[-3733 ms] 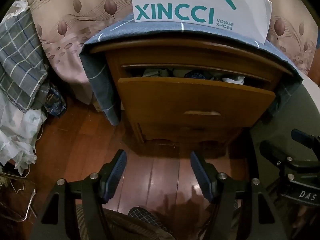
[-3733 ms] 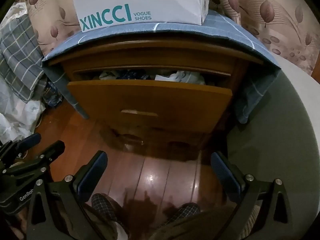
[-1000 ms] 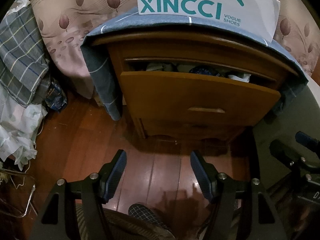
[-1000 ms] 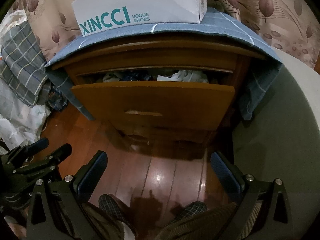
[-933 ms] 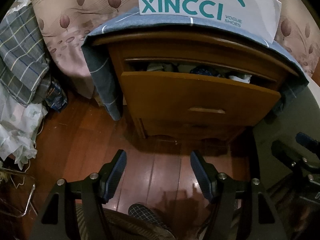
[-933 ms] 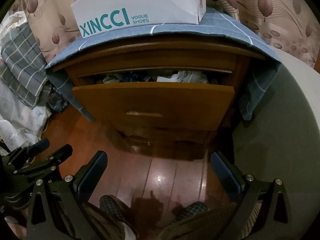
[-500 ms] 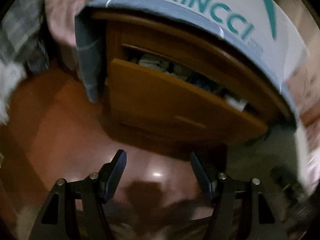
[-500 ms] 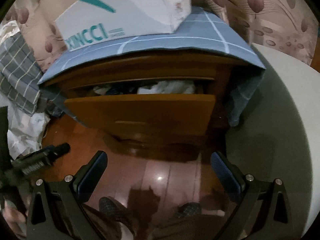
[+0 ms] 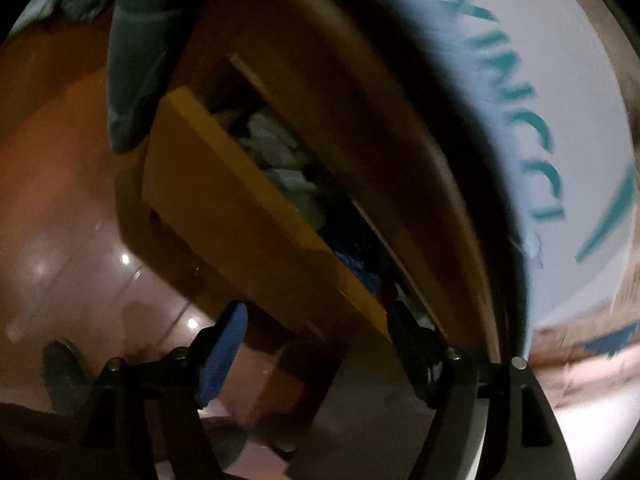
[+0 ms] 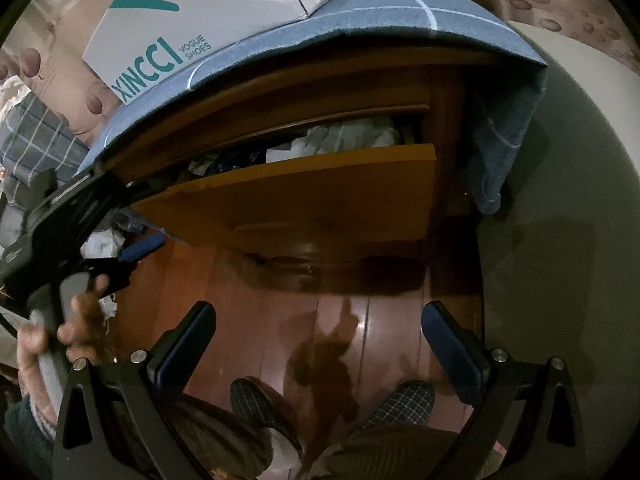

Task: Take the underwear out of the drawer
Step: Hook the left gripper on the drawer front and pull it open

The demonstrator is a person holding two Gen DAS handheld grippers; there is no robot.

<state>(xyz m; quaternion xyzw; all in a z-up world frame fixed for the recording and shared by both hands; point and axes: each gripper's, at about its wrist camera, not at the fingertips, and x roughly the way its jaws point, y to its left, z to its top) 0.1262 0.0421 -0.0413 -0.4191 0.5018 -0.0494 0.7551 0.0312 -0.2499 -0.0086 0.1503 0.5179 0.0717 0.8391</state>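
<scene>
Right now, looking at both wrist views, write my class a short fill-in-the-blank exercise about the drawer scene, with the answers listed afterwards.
1. The drawer of the wooden nightstand is partly ____.
2. The white shoe box rests on a ____ checked cloth.
3. The right claw holds ____ between its pads.
4. The light and dark clothes lie ____ the drawer.

Answers: open; blue; nothing; inside
</scene>
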